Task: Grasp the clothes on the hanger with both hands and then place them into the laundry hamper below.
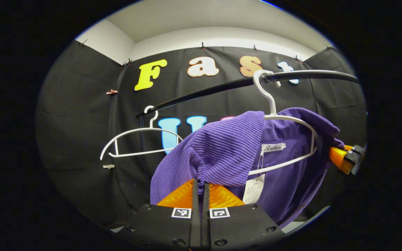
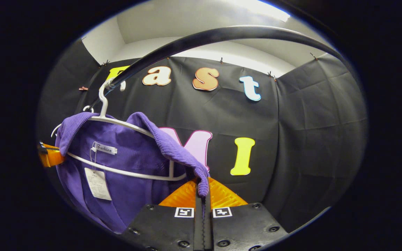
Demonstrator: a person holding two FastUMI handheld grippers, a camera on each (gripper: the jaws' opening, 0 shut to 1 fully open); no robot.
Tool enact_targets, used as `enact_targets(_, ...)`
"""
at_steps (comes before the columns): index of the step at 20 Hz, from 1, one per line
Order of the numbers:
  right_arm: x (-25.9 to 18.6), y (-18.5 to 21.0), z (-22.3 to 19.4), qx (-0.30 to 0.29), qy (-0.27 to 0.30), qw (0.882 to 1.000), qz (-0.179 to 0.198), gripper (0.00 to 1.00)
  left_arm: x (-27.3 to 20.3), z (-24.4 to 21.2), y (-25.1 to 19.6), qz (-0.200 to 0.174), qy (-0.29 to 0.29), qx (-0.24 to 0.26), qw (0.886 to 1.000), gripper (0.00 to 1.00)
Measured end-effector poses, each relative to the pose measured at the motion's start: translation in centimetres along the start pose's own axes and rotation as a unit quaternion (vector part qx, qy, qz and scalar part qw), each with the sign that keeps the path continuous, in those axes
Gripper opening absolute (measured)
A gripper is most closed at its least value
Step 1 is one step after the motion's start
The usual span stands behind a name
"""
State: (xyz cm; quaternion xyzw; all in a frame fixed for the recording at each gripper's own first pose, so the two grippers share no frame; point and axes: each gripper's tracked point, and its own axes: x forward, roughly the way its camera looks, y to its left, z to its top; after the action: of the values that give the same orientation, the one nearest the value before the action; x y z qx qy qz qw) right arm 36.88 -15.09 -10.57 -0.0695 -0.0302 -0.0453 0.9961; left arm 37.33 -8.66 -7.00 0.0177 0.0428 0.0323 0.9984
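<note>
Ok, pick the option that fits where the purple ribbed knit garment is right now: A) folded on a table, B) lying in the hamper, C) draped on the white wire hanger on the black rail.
C: the purple ribbed knit garment sits over the white wire hanger hooked on the black rail, each tool pinching a shoulder.

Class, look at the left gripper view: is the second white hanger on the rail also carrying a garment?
No: the second white hanger hangs bare on the black rail, while the purple sweater drapes over the nearer one.

Purple ribbed sweater at frame centre — white hanger inside it, white tags below. Second white hanger at left — black rail above, black cloth wall behind.
</note>
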Motion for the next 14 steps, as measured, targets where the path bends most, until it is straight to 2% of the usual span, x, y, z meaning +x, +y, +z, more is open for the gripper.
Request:
enact_targets(1,0.3,-0.7,0.6,-0.013,-0.009,1.0,-0.01,0.05,-0.3,0.6,0.4,0.002,-0.004,0.001,1.0,0.05)
enact_targets(2,0.5,-1.2,1.2,-0.022,-0.017,0.999,-0.018,0.09,-0.6,1.4,0.7,0.004,-0.008,0.005,1.0,0.07)
enact_targets(3,0.7,-1.6,1.9,-0.028,-0.025,0.999,-0.025,0.05,-1.1,2.0,0.8,0.006,-0.013,0.01,1.0,0.05)
enact_targets(8,1.9,-4.3,4.2,-0.062,-0.068,0.993,-0.067,0.05,-1.7,5.8,1.7,0.005,-0.031,0.009,0.999,0.05)
enact_targets(11,3.2,-5.9,2.8,-0.058,-0.063,0.992,-0.091,0.04,-2.1,6.6,1.1,-0.008,-0.033,0.01,0.999,0.03)
enact_targets(13,4.2,-5.9,0.5,-0.061,-0.042,0.993,-0.094,0.05,-2.1,6.0,0.4,-0.015,-0.022,0.016,1.0,0.06)
enact_targets(14,4.6,-5.8,-1.1,-0.06,-0.027,0.993,-0.094,0.01,-2.0,5.9,0.0,-0.02,-0.02,0.017,0.999,0.05)
